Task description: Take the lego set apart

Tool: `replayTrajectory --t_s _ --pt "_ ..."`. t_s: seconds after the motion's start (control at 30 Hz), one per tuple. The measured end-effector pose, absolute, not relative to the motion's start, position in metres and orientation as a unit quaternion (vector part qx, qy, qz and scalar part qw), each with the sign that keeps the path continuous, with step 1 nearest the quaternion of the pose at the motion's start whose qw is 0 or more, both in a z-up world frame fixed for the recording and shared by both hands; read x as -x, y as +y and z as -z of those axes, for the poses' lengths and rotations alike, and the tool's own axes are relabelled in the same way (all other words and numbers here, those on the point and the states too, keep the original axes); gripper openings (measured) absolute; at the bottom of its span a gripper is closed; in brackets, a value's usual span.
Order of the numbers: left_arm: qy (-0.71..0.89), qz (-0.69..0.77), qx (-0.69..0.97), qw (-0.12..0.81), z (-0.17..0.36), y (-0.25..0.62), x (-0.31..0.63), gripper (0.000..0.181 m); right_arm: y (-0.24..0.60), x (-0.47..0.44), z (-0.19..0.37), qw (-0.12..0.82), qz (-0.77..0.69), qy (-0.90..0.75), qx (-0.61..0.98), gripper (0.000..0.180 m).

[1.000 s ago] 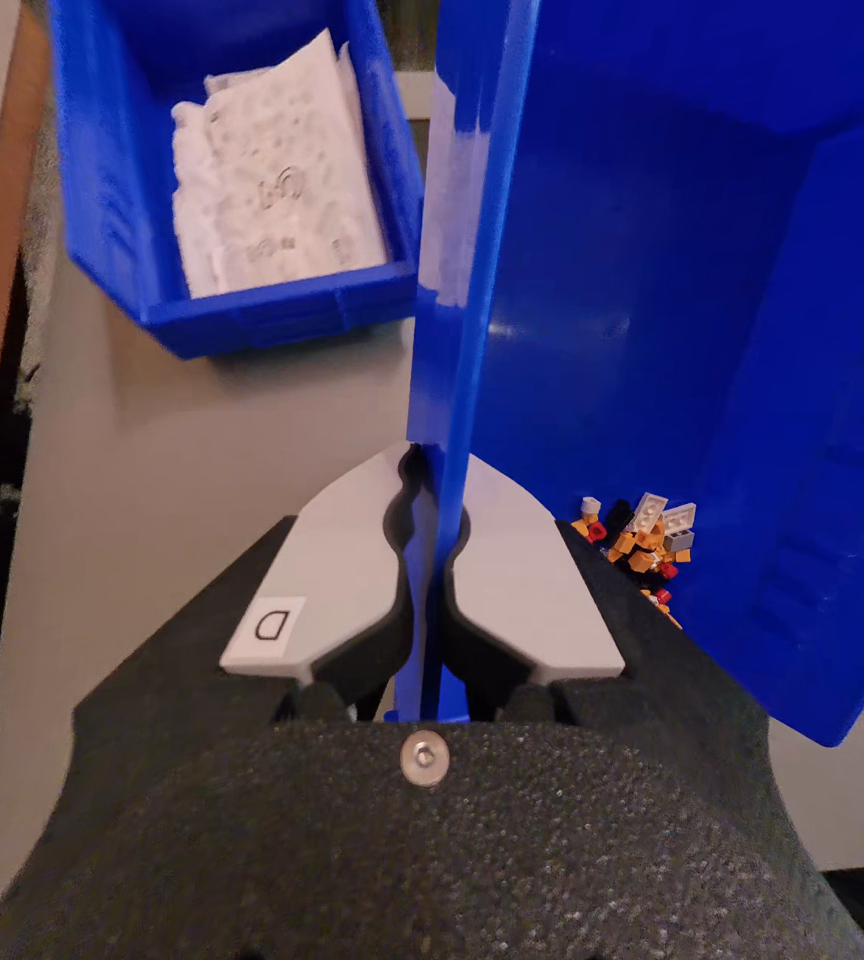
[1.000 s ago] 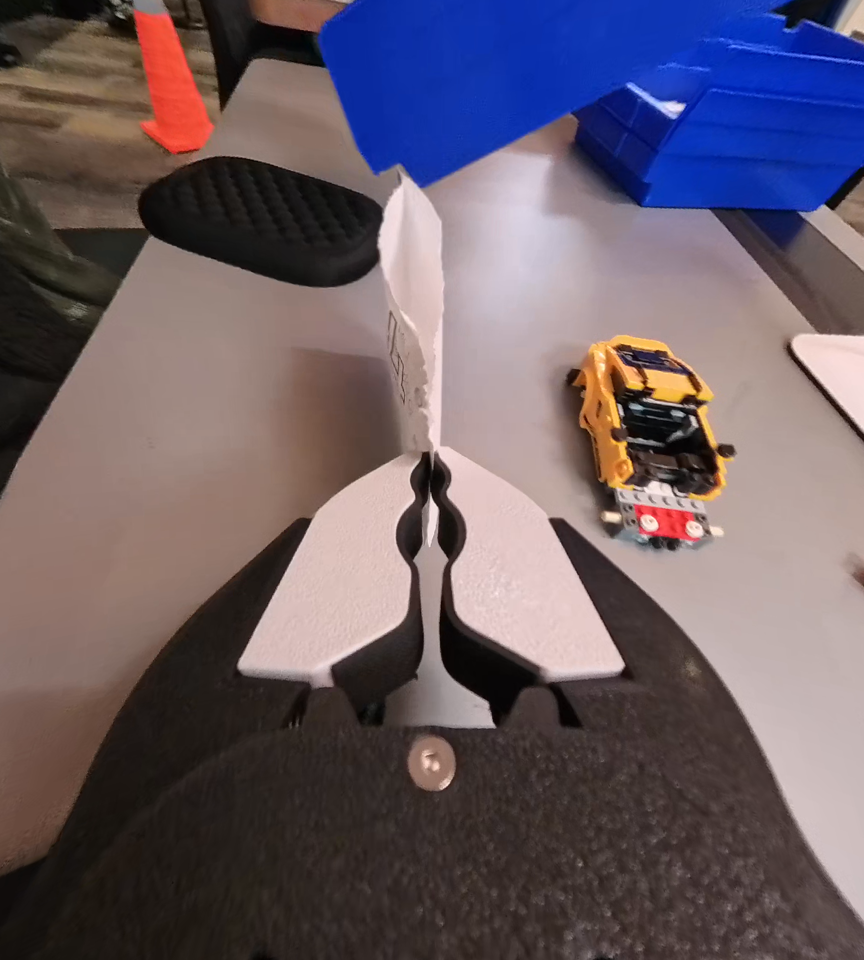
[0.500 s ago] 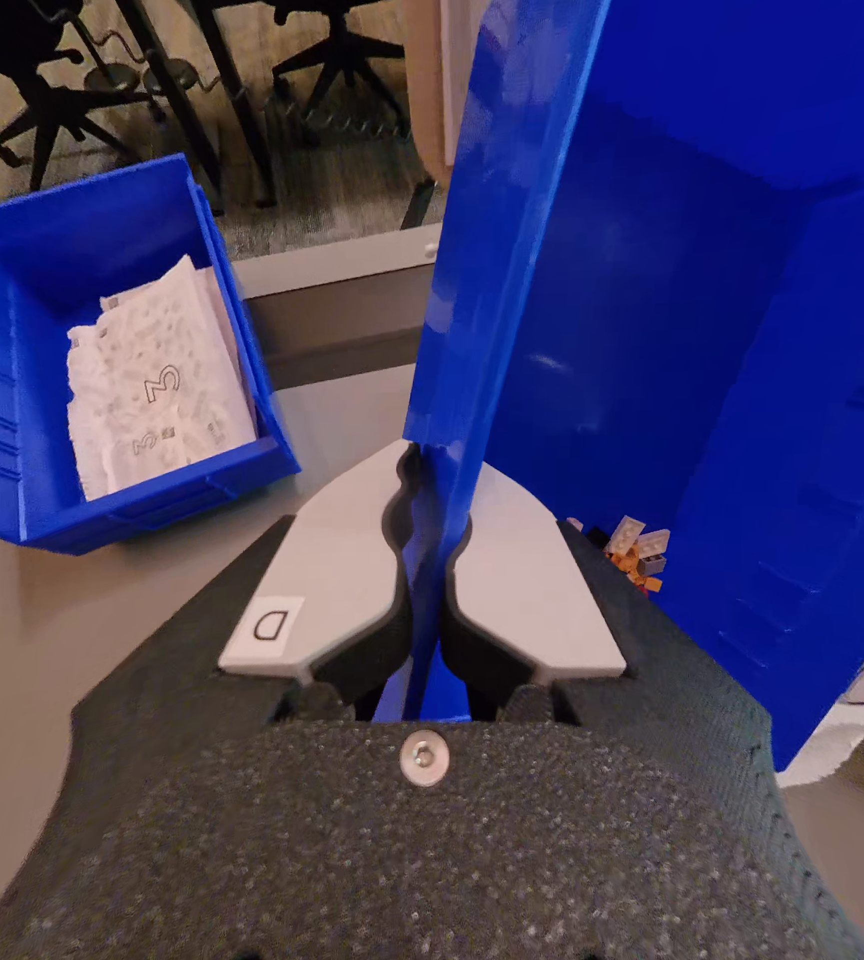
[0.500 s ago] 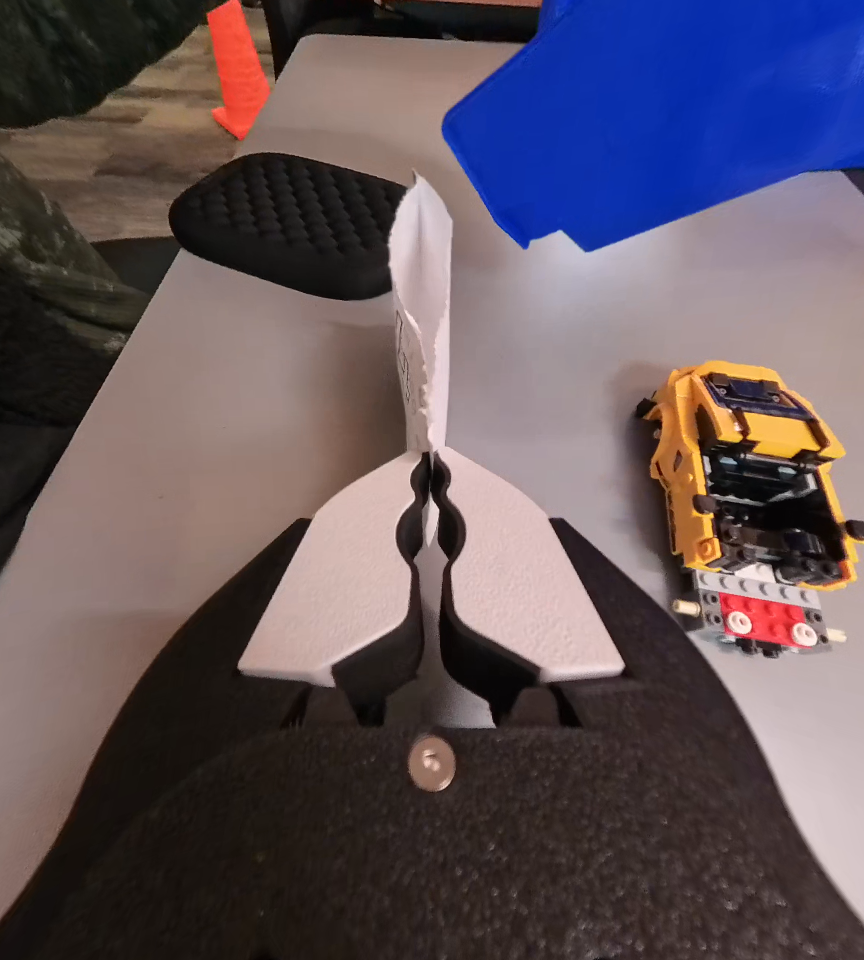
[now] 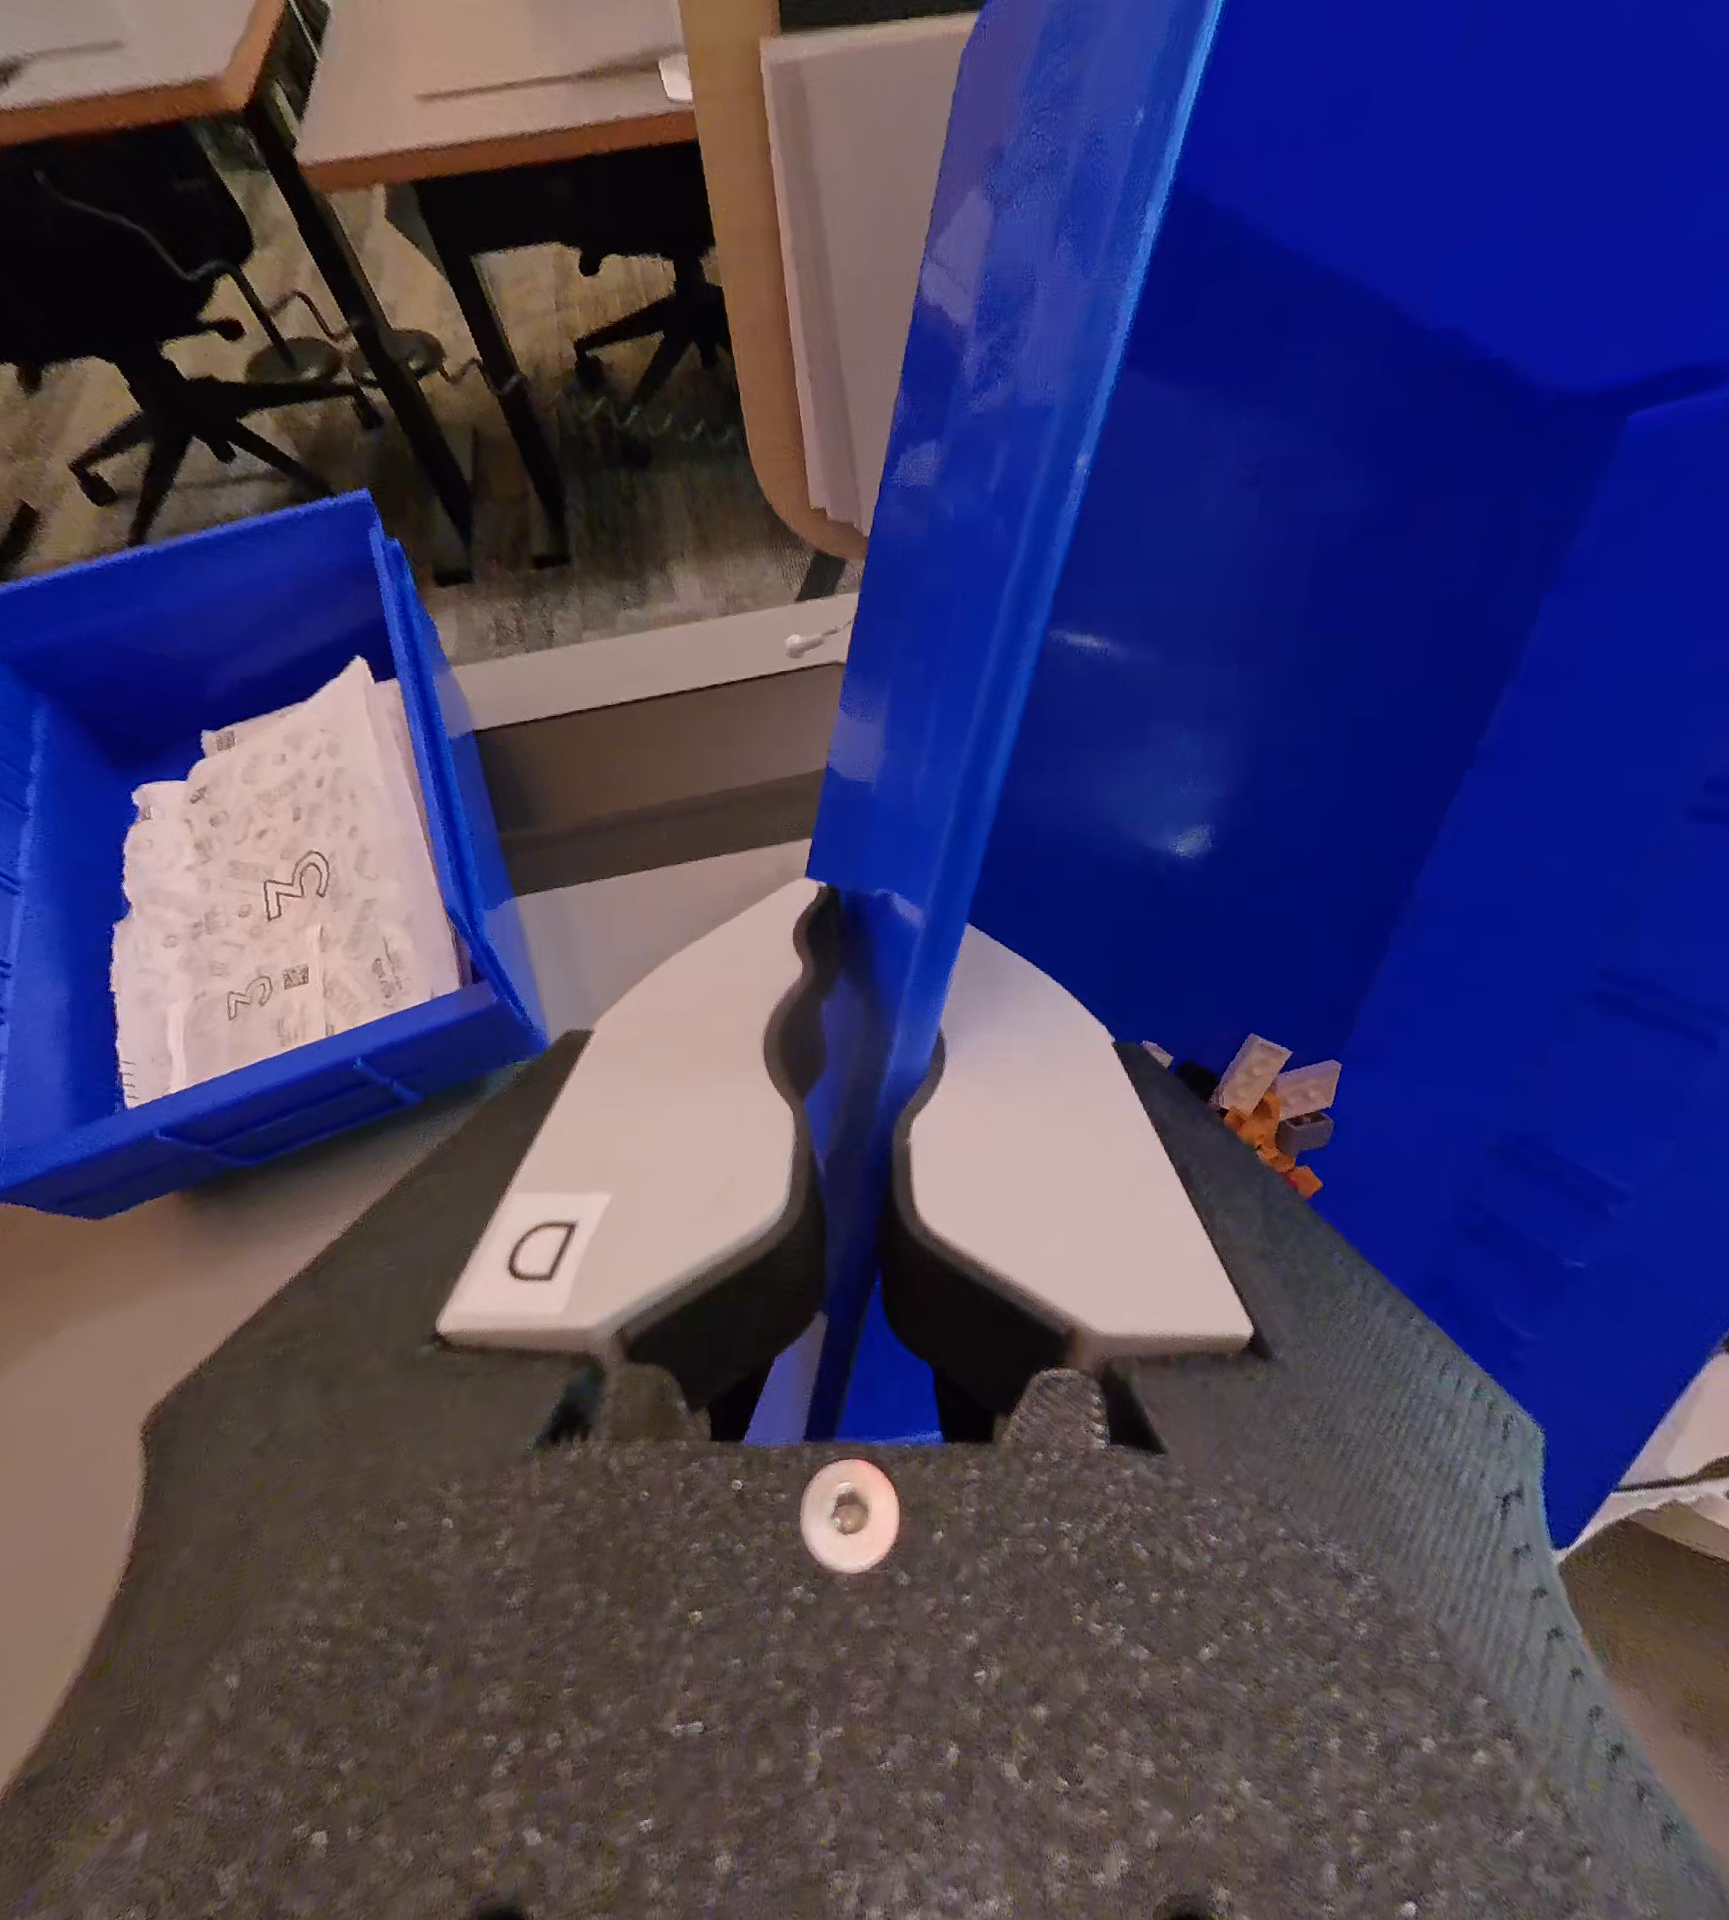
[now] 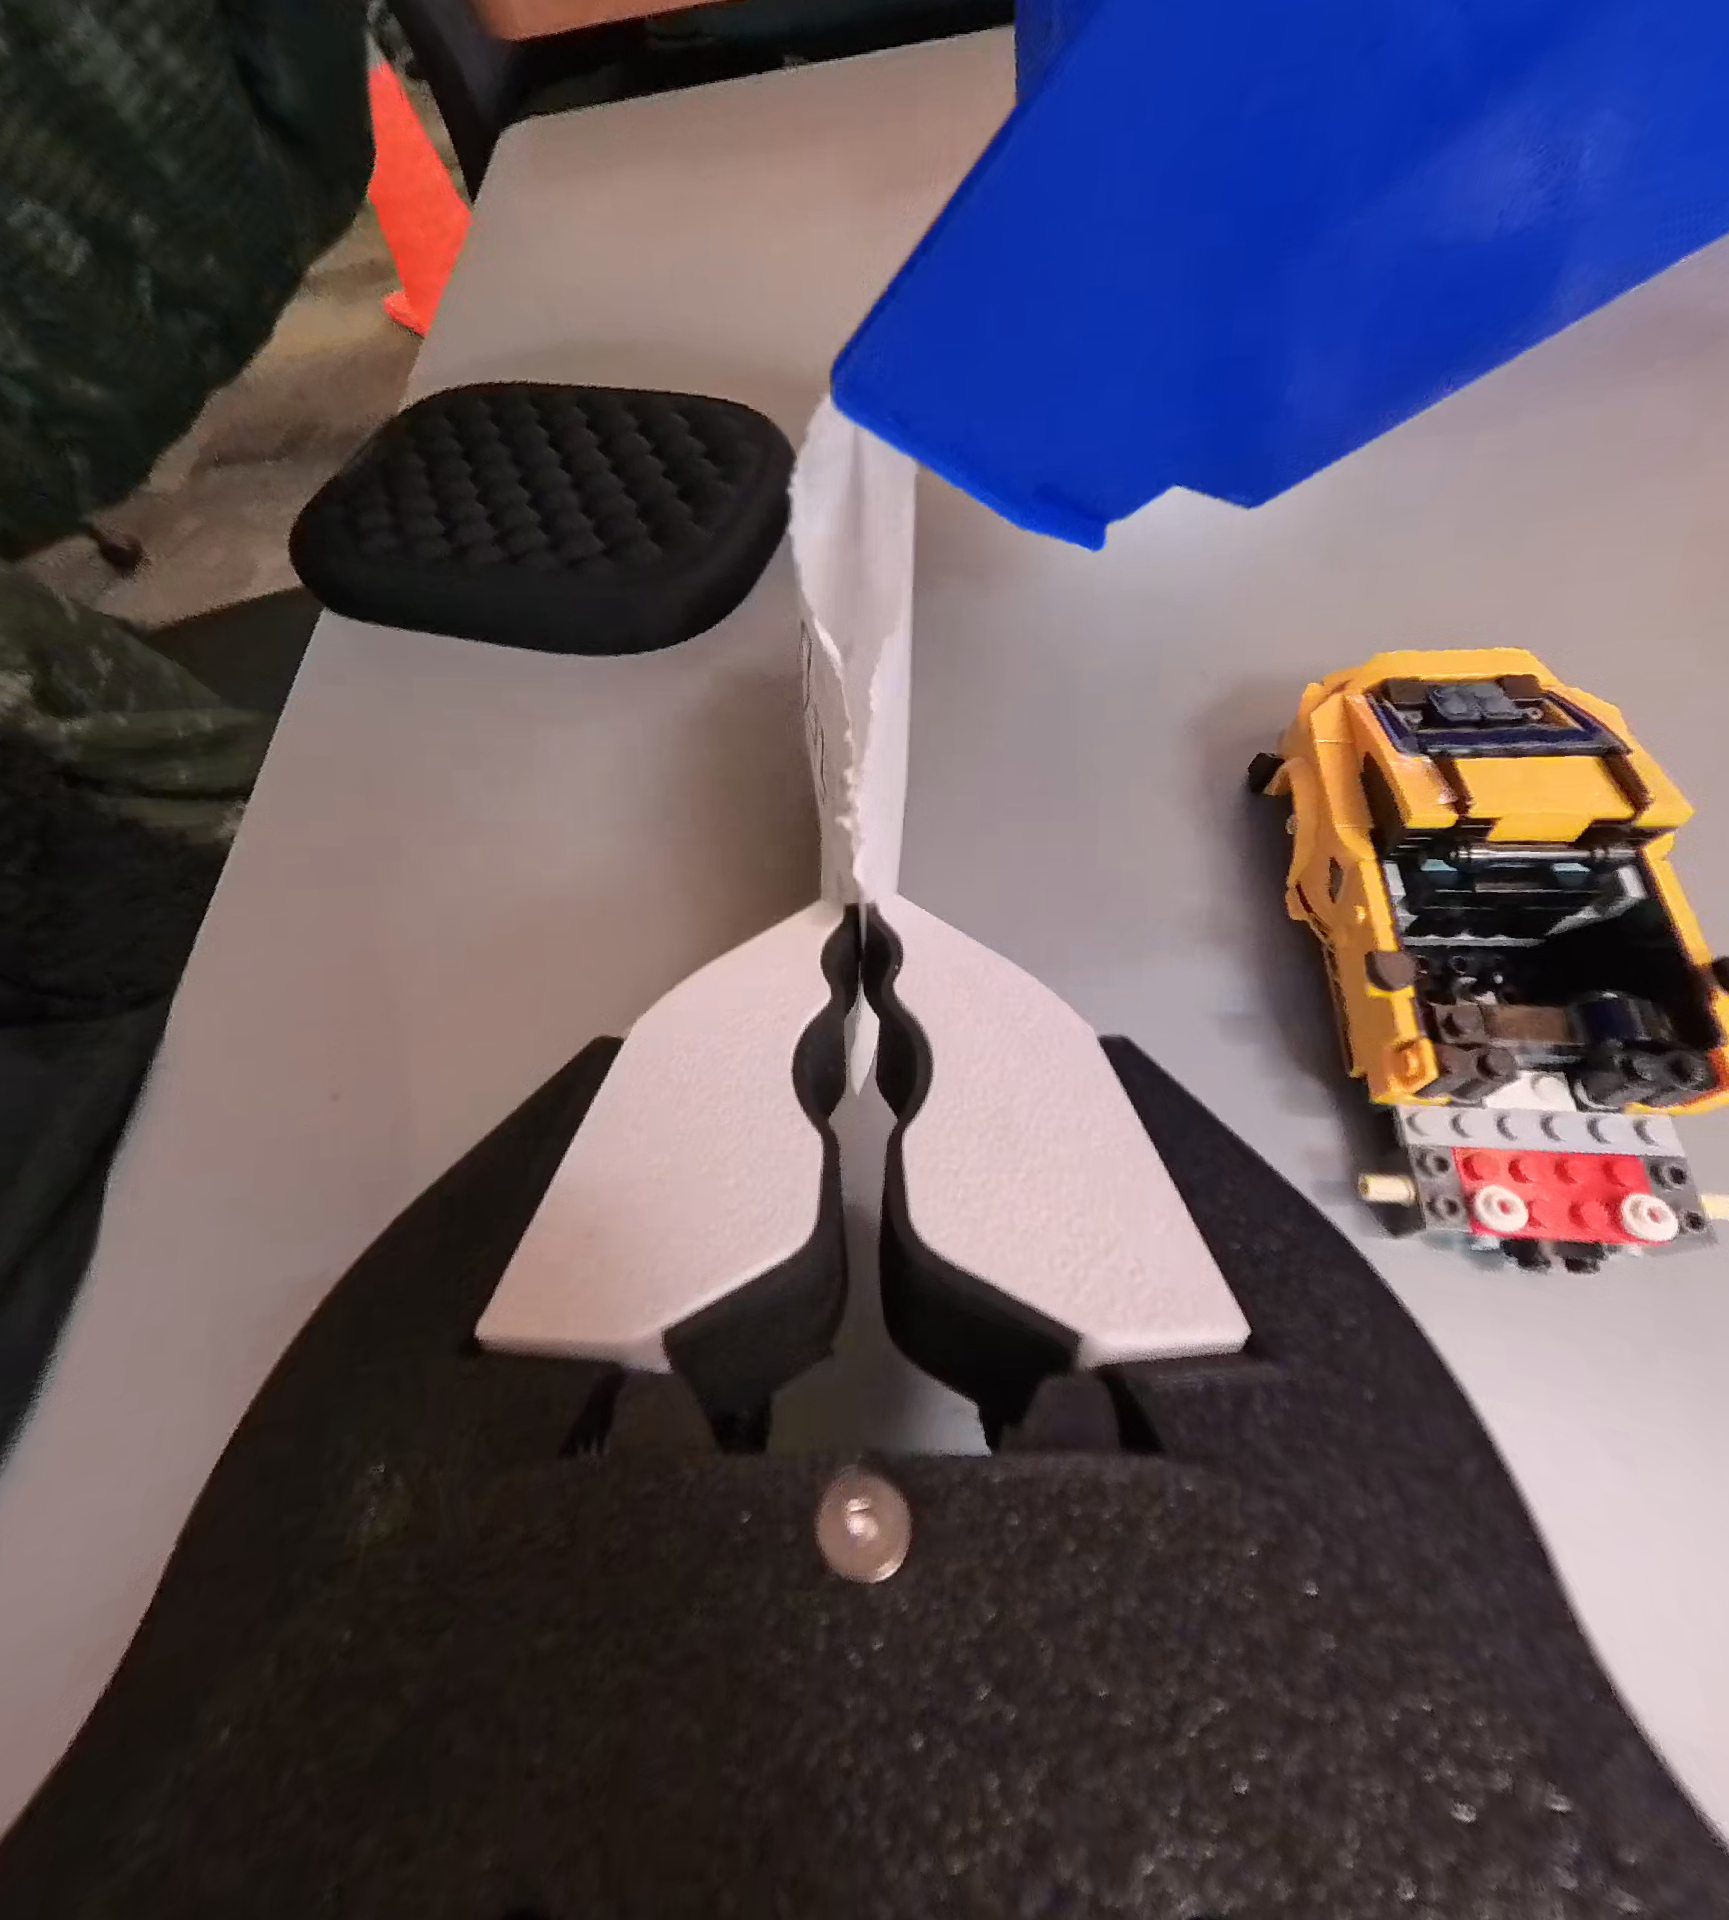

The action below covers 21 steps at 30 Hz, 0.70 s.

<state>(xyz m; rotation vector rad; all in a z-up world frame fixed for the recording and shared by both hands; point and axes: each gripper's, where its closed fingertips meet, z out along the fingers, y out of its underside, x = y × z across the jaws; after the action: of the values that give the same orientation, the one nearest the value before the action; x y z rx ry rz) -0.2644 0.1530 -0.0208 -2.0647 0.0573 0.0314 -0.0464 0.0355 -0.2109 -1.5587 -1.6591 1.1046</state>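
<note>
My left gripper is shut on the side wall of a blue bin, held tilted above the table. Loose lego pieces, grey and orange, lie in its lower corner. The bin's underside hangs over the table in the right wrist view. My right gripper is shut on a white paper bag that stands up from its tips toward the bin's corner. A partly stripped yellow lego car sits on the grey table to the right, its red and grey chassis end bare.
A second blue bin with white paper bags stands on the table at left. A black padded armrest overlaps the table's left edge. An orange cone stands on the floor. Desks and chairs stand beyond the table. The tips of one gripper are about 30 cm away from the tips of the other.
The held blue bin has swung over toward the car and the paper bag's top. The right gripper with the bag has moved nearer the car. The second bin has dropped left in view.
</note>
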Motion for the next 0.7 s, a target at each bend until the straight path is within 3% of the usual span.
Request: replayTrajectory --t_s 0.37,0.7 --pt "0.035 -0.072 0.833 0.548 0.005 0.141 0.248 0.008 0.039 0.052 0.209 0.282 -0.430 -0.595 0.618 0.000" --pt "0.021 -0.014 0.837 0.546 0.010 0.136 0.251 0.008 0.045 0.050 0.220 0.264 -0.415 -0.580 0.650 0.000"
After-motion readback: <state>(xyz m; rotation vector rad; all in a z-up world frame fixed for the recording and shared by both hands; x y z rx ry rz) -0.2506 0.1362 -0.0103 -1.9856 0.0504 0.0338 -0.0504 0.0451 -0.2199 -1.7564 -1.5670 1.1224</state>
